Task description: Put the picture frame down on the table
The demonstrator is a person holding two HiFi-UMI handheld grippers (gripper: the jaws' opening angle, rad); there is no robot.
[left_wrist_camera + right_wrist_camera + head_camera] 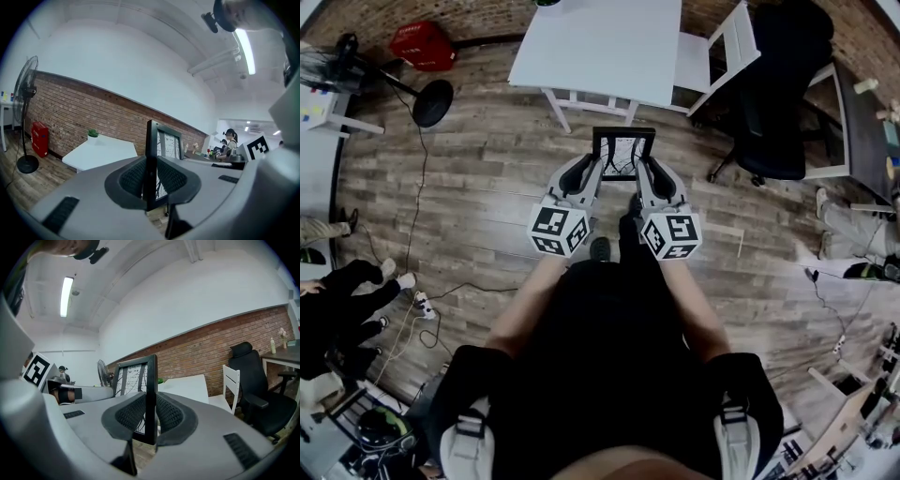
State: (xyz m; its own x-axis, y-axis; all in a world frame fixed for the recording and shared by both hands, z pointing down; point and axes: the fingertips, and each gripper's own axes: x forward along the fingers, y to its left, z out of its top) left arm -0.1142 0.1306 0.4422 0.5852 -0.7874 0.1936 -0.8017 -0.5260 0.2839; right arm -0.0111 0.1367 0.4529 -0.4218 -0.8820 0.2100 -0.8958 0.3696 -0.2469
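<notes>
Two grippers: left gripper (151, 180) and right gripper (150, 418), each clamped on one side edge of the picture frame (623, 153)
Cubes (558, 230): black-and-white square markers, no other print legible
Frame: upright, in the air over the wood floor (487, 187), short of the white table (600, 47)
Table: small plant (93, 133) at far edge
Right of table: white chair (724, 47), then black office chair (778, 103)
Left: cables (422, 187) on floor, fan (431, 101), red box (422, 45) by brick wall (70, 108)
</notes>
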